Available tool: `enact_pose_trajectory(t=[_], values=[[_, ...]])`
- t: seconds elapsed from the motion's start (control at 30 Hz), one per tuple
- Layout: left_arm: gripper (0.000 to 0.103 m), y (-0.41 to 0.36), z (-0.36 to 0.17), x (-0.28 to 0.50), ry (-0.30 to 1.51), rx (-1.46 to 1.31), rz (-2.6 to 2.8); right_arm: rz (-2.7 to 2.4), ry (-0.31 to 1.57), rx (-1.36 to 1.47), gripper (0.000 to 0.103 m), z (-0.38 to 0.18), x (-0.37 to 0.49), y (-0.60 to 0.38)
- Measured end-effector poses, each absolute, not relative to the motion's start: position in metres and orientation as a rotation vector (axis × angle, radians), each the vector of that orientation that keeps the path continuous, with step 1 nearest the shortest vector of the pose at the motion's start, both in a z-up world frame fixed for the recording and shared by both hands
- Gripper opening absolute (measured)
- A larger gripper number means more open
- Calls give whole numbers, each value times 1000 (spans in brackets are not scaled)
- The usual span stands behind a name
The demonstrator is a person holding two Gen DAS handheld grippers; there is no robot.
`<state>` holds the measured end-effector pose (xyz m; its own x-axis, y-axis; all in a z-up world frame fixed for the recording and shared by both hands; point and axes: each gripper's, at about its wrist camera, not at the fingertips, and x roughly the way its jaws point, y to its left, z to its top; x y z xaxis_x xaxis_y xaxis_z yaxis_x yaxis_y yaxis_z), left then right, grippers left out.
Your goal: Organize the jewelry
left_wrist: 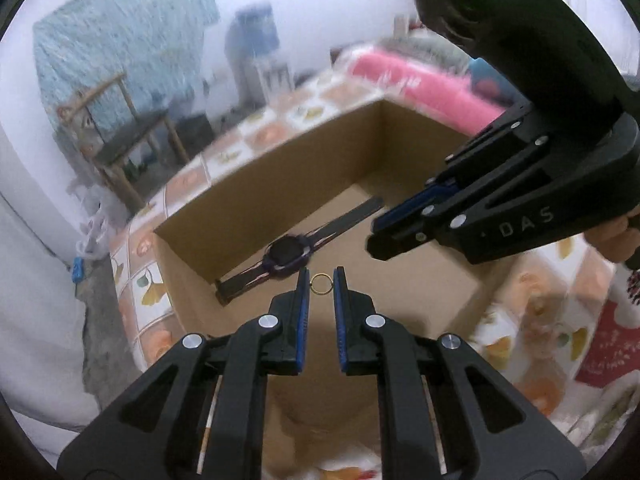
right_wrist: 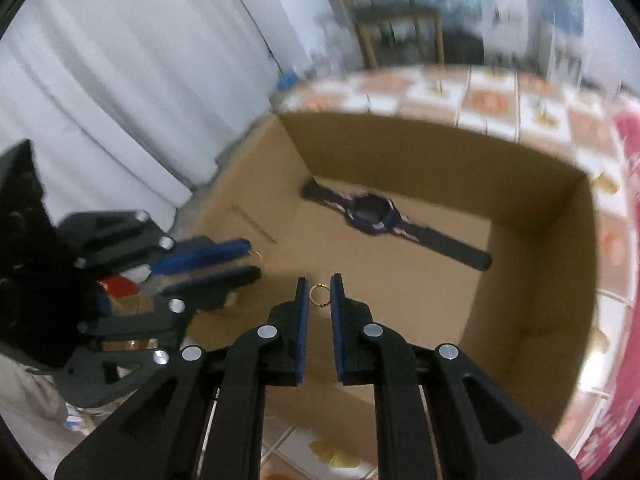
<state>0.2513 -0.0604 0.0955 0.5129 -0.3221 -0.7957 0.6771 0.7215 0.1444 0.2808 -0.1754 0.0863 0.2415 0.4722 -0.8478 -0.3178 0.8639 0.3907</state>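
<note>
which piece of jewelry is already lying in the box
The watch, flat on the cardboard box floor. The two gold rings are each pinched in tongs above it.

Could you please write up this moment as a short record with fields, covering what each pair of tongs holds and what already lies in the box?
left tongs: shut on a small gold ring, pinched at the tips
right tongs: shut on a second gold ring
container: open cardboard box on a patterned tablecloth
already in box: dark wristwatch, lying flat with strap spread
position: both tongs above the box, rings not yet released
</note>
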Motion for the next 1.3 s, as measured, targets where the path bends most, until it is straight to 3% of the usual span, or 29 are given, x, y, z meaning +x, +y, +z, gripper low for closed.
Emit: enact_pose_trajectory(t=[0.2, 0.6, 0.7, 0.73, 0.8, 0.87, 1.17, 1.3], values=[[11, -75, 62, 293, 978, 629, -595, 503, 1410, 239, 11, 34, 322, -178], [13, -80, 40, 307, 1102, 662, -544, 466, 1463, 290, 12, 23, 325, -175], [16, -78, 40, 307, 1113, 646, -538, 464, 1468, 309, 12, 18, 337, -178], [21, -77, 41, 307, 1113, 633, -537, 460, 1463, 316, 14, 19, 337, -180], [25, -77, 44, 309, 1108, 612, -533, 451, 1455, 327, 21, 21, 338, -184], [28, -73, 49, 308, 1101, 581, -545, 450, 1434, 331, 26, 28, 334, -187], [42, -36, 96, 289, 999, 402, -527, 443, 1251, 395, 27, 101, 294, -222], [51, -11, 128, 272, 907, 312, -522, 474, 1122, 400, 43, 143, 252, -242]])
